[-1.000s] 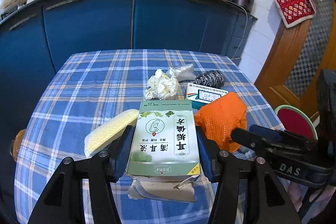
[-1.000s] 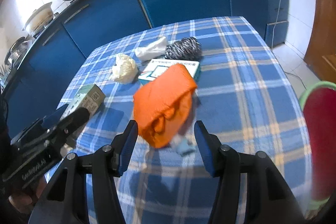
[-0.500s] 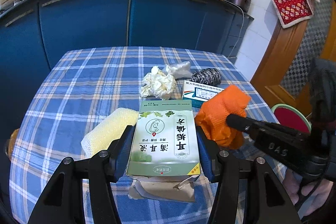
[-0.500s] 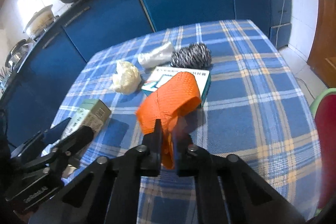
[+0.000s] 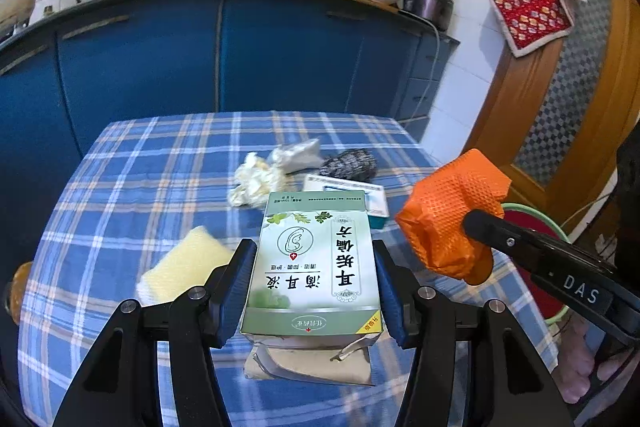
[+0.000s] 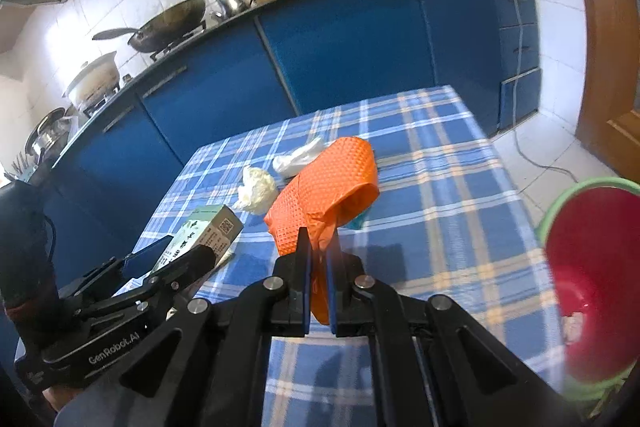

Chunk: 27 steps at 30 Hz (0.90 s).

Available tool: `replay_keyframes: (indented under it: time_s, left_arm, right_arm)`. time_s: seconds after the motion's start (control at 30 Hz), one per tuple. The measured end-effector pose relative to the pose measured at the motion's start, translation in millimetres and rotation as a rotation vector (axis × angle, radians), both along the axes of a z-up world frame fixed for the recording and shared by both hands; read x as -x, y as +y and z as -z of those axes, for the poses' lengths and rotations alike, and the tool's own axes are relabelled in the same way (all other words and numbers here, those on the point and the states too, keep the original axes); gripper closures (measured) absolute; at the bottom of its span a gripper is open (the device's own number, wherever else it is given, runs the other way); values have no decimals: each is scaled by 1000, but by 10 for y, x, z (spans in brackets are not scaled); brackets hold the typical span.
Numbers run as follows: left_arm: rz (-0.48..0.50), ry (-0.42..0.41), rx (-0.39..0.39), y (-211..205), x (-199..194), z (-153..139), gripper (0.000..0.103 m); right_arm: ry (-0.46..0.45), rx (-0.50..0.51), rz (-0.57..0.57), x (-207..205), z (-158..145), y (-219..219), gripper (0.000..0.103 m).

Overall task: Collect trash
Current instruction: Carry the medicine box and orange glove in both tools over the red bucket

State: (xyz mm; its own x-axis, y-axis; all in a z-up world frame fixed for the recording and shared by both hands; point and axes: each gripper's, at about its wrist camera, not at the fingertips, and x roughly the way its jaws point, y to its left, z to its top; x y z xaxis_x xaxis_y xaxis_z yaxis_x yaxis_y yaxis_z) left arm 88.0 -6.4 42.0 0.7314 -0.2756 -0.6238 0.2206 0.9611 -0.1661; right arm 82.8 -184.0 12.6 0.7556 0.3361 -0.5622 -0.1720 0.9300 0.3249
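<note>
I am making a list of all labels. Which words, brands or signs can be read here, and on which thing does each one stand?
"DAS" on the right gripper, left wrist view.
"GenRobot.AI" on the left gripper, right wrist view.
"滴耳液" and "耳炎偏方", upside down, on the green box, with a small red cross.
Small print on the box, its QR code side, and the white-teal box: too small to read.

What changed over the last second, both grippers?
The right gripper went from open around the orange mesh bag to shut on its lower edge and lifted it off the plaid tablecloth. The left gripper kept its hold on the green box throughout. The crumpled tissue, yellow sponge and teal box stayed where they were.
</note>
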Motion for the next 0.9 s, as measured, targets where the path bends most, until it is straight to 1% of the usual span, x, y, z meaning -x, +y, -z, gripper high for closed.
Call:
replay_keyframes:
  time_s: [0.3,0.53,0.73,0.9]
  left_arm:
    - [92,-14,13,-394,0,-111,45]
    - [190,-20,14,-842,-29,-161,45]
    - [268,9,23,-1224,-81,-125,45]
    - [326,17,14,-1528,-97,-81,45]
  right_arm:
    - [-36,21,133,296,-91,-463,95]
    - [-27,13,235,460,-42,-843,94]
    - [-15,7,314,571,12,-1127,94]
    - [5,9,386,648,83,-1346,94]
